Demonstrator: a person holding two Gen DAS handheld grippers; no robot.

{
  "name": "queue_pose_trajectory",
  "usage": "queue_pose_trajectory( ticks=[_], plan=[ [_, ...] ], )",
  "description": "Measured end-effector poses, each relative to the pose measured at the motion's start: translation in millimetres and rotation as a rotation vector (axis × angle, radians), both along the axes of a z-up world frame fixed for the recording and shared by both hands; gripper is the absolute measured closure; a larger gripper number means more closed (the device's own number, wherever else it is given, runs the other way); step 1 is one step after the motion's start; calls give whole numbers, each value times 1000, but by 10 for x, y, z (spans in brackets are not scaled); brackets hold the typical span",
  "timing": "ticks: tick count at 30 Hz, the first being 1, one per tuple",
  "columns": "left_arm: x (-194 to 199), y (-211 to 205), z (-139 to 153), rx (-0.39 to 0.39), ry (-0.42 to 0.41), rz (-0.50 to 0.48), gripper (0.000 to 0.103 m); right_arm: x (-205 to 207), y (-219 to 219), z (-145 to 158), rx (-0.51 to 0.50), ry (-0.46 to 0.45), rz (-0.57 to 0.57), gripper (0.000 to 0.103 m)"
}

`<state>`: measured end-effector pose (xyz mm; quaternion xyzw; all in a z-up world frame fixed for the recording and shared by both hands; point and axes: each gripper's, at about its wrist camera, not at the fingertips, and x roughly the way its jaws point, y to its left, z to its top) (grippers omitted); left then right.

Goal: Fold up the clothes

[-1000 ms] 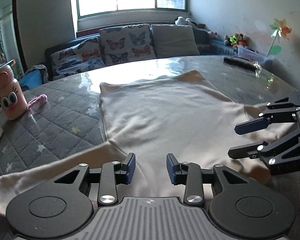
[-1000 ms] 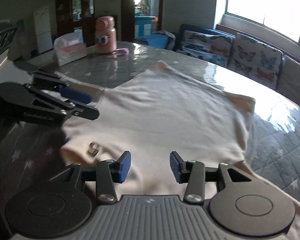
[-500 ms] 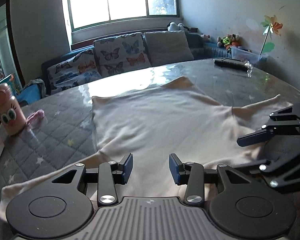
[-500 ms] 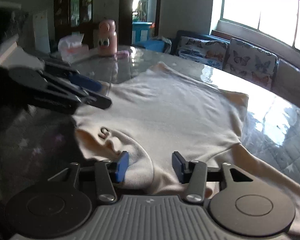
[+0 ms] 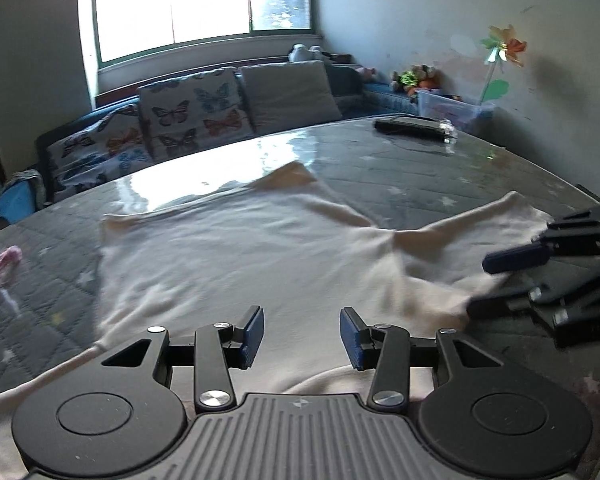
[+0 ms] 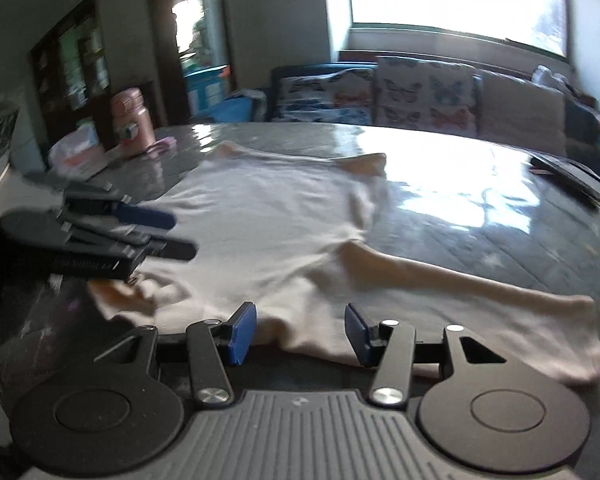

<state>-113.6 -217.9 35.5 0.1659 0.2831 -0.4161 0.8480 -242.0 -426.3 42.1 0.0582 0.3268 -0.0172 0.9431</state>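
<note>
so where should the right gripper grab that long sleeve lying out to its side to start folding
Probably the cuff end of the sleeve. It lies flat and straight on the table, running away from the shirt body. Come in low from the outer side so one finger slides under the cuff edge, then pinch and carry it inward. The right gripper is open, holding nothing.

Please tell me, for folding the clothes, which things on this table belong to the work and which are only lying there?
Belong to the work:
- cream shirt, spread flat
- left gripper, jaws open
- right gripper, jaws open

Only lying there:
- pink bottle
- tissue pack
- small pink item
- black flat object
</note>
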Motion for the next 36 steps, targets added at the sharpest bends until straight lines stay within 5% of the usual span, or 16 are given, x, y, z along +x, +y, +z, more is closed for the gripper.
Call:
queue_pose_trajectory(
  ticks=[17,23,27,36],
  plan=[
    [-205,-309,-82,23,7,-99,57,-629,-1191,-183,-15,35,-543,54],
    [-227,-362,-117,36,9,-111,57,-632,-1359,-280,33,32,-585,67],
    [-235,-379,-144,45,14,-118,57,-603,-1425,-308,33,26,-601,94],
    [-256,-417,-205,65,23,-151,57,-348,-1553,-45,-86,-35,-583,99]
  ],
)
